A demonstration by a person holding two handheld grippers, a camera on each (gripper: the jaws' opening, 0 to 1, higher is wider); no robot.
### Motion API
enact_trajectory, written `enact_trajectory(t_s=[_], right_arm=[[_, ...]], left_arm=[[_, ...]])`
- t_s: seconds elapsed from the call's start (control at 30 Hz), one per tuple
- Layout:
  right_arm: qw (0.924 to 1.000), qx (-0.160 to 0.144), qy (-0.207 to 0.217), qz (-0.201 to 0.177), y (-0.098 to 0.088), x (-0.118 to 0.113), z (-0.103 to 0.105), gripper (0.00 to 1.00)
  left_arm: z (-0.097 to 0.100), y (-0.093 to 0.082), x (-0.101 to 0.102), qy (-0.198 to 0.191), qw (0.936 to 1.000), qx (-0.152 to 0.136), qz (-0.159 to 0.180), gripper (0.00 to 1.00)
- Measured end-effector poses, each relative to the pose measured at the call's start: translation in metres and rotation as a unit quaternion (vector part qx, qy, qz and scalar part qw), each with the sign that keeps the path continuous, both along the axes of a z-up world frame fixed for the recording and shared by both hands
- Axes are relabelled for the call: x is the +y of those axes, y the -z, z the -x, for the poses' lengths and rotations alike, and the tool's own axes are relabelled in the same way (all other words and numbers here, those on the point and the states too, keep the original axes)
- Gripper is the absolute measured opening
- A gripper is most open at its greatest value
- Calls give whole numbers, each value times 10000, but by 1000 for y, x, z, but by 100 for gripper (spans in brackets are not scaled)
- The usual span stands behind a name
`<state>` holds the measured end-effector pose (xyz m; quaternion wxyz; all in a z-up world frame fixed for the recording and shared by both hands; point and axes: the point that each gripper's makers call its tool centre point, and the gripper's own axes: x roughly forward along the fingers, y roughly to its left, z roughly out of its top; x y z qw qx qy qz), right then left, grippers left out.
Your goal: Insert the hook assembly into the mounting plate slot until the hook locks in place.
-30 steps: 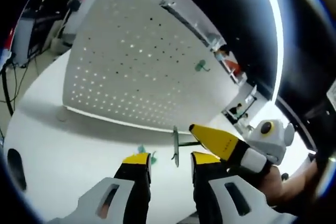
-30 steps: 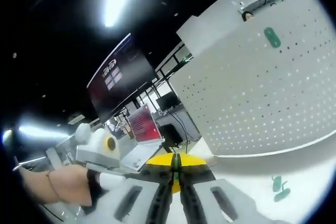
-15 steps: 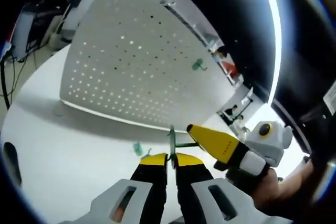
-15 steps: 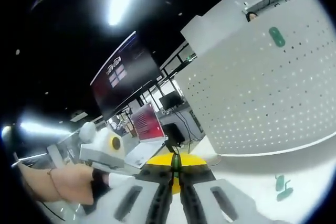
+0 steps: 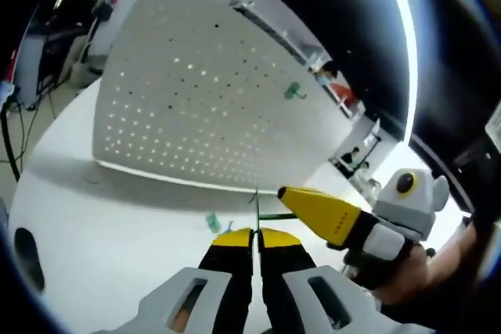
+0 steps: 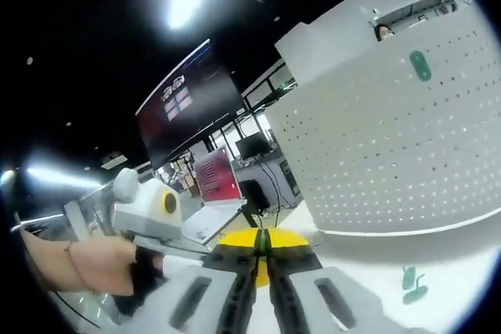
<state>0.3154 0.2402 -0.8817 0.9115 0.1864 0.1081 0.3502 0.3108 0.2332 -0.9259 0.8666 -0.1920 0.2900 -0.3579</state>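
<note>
So my left claw (image 5: 253,234) has its yellow-tipped jaws pinched together on the thin metal hook assembly (image 5: 257,210), which sticks up past the tips as a narrow upright strip with a green rod running off toward 3 o'clock. My right claw (image 5: 301,199) comes into the left gripper view from 3 o'clock, its yellow tip right against that rod. In the right gripper view my right claw (image 6: 263,238) looks clamped too, jaws nearly touching with a thin dark green sliver between them. The white perforated mounting plate (image 5: 196,107) stands upright on the white table (image 5: 94,232), up around 11 o'clock in the left gripper view, with one green hook (image 5: 294,92) already hanging on it. Loose green hooks (image 5: 214,224) lie on the table just left of my left claw's tips.
</note>
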Motion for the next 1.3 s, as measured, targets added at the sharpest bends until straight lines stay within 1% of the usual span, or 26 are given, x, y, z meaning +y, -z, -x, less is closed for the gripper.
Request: enact_trajectory(t_s=[0.03,0.07,0.13,0.2,0.27,0.33,0.37,0.4,0.43,0.47,0.5,0.6,0.67,0.8,0.87,1.03,1.13,1.17,1.2,1.23,1.3], right_arm=[[10000,-35,30,-25,-3,-2,0,1],[10000,-50,62,-57,-5,-4,0,2],[9996,-30,86,-259,-15,-10,-1,5],[9993,14,61,-366,-22,-17,-1,6],[9987,208,-76,-460,-23,-18,1,6],[9969,494,-245,-568,-22,-16,4,7],[9964,564,-279,-573,-21,-16,5,8],[9963,582,-316,-548,-21,-15,5,8],[9965,553,-321,-533,-22,-15,6,8],[9969,495,-295,-534,-23,-14,7,8],[9969,510,-304,-515,-23,-14,7,8],[9968,532,-319,-497,-22,-11,8,8],[9970,510,-333,-484,-23,-9,8,8],[9967,523,-420,-461,-24,-3,8,8],[9966,529,-414,-470,-24,-2,7,8],[9965,577,-434,-425,-22,0,4,8],[9957,657,-455,-467,-20,2,5,8],[9956,666,-470,-459,-20,3,6,8],[9955,676,-491,-438,-19,4,6,8],[9954,692,-505,-424,-18,5,7,7],[9955,694,-527,-370,-17,8,8,6]], left_arm=[[0,-1,-1,14,10000,-18,-13,1],[0,-1,0,35,9999,-36,-95,1],[-1,2,4,63,9990,-192,-407,1],[-1,2,6,62,9983,-258,-510,1],[-1,1,9,60,9975,-369,-601,1],[-3,-3,9,54,9962,-544,-671,1],[-8,-11,8,-55,9954,-758,-585,1],[-10,-17,7,-142,9957,-810,-427,1],[-9,-21,5,-142,9962,-801,-310,1],[-10,-24,6,-167,9955,-871,-320,1],[-13,-27,7,-203,9938,-1016,-392,1],[-12,-33,6,-67,9888,-1316,-701,1],[-10,-34,5,26,9869,-1400,-803,1],[-9,-38,4,45,9863,-1477,-730,1],[-10,-39,4,40,9844,-1589,-755,1],[-7,-38,4,45,9816,-1716,-838,1],[-7,-39,4,36,9811,-1746,-834,1],[-7,-39,4,56,9807,-1757,-853,1],[-6,-35,4,156,9796,-1760,-961,1],[-6,-33,5,147,9793,-1724,-1051,1],[-5,-34,4,179,9779,-1800,-1050,1]])
